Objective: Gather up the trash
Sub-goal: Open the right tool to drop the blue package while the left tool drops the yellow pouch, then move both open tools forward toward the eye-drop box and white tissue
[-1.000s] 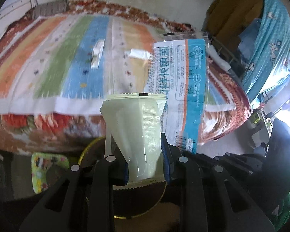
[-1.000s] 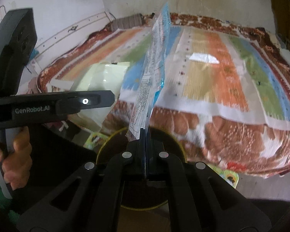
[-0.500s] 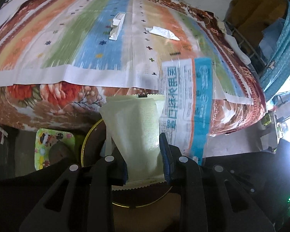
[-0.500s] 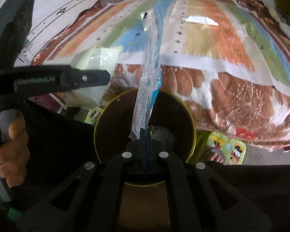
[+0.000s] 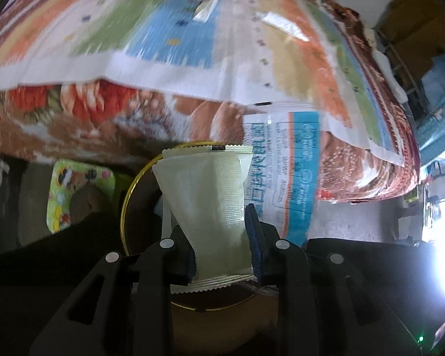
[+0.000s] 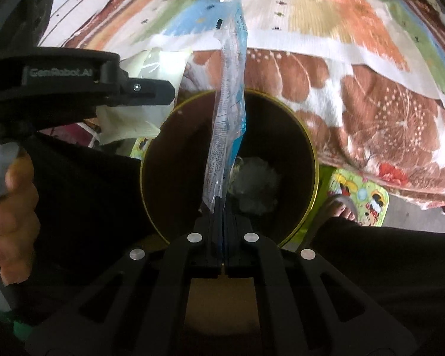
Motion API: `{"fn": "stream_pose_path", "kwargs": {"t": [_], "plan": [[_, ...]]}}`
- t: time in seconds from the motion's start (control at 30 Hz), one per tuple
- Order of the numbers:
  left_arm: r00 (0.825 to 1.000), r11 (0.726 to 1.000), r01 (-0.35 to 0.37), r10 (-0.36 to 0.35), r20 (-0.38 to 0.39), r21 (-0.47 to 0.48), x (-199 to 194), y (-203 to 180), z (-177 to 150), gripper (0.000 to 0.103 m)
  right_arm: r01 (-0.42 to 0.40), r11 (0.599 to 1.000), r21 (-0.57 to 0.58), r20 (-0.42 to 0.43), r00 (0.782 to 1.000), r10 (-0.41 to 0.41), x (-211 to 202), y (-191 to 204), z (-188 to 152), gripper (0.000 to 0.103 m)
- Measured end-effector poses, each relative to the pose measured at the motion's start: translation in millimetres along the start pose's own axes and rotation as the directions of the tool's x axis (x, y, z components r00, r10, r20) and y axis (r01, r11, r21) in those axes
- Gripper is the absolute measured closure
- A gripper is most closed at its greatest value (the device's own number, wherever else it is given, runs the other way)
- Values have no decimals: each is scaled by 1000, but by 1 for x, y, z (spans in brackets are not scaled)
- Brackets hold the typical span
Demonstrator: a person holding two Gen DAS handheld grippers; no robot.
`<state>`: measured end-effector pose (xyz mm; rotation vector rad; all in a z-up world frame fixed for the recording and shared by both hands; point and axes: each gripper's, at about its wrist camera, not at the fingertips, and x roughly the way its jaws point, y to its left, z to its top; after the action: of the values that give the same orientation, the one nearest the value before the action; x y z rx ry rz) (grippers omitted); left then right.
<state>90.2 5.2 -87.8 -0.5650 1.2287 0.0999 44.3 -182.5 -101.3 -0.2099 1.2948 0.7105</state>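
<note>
My left gripper (image 5: 222,237) is shut on a pale yellow-green wrapper (image 5: 210,195) and holds it over the near rim of a dark round bin with a gold rim (image 5: 127,201). My right gripper (image 6: 222,216) is shut on a clear plastic bag with blue print (image 6: 228,112), held edge-on above the open bin (image 6: 308,154). The bag also shows in the left wrist view (image 5: 284,178), to the right of the wrapper. The left gripper's body (image 6: 74,83) and its wrapper (image 6: 151,68) show at the left of the right wrist view. White crumpled trash (image 6: 255,184) lies inside the bin.
A bed with a striped cloth (image 5: 163,35) over a floral blanket (image 6: 370,103) stands behind the bin. Two white scraps (image 5: 207,3) (image 5: 281,26) lie on the cloth. A colourful floor mat (image 6: 368,195) and a sandalled foot (image 6: 341,207) are beside the bin.
Both grippers have tilted down and moved toward the bin with their trash still held. The bin now fills more of both views.
</note>
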Motion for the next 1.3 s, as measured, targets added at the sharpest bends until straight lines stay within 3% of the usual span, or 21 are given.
{"fn": "stream_pose_path", "kwargs": {"t": [0.2, 0.47, 0.53, 0.57, 0.6, 0.63, 0.9, 1.07, 1.17, 1.3], "plan": [[999, 999, -45, 44, -29, -28, 14, 4, 2, 77, 10, 1000, 23, -69, 998, -8, 20, 0, -2, 103], [998, 995, -42, 37, -48, -94, 18, 13, 7, 77, -15, 996, 84, -132, 991, 27, 40, -5, -1, 101], [998, 994, -36, 31, -54, -106, 21, 14, 10, 68, -15, 996, 83, -138, 990, 27, 42, -3, -1, 95], [998, 993, -18, 12, -54, -113, 21, 15, 11, 59, -10, 997, 79, -138, 990, 21, 43, -3, -1, 92], [999, 993, 1, -7, -48, -118, 20, 15, 12, 49, -7, 997, 76, -138, 990, 17, 44, -3, -1, 80], [999, 993, 13, -18, -37, -121, 18, 15, 14, 45, -12, 997, 80, -133, 991, 23, 43, -3, -1, 69], [998, 990, 18, -9, 60, -141, -5, 19, 20, 36, -39, 993, 107, -48, 998, 45, 25, -8, 3, 51], [995, 993, 22, -10, 96, -118, -18, 17, 24, 32, -38, 994, 105, 6, 999, 38, 13, -11, 8, 50], [992, 994, 22, -10, 123, -104, -27, 16, 28, 29, -25, 995, 92, 39, 999, 21, 4, -11, 13, 43], [987, 996, 35, -22, 158, -84, -40, 15, 31, 24, 41, 998, 51, 116, 992, -47, -13, -9, 22, 42]]}}
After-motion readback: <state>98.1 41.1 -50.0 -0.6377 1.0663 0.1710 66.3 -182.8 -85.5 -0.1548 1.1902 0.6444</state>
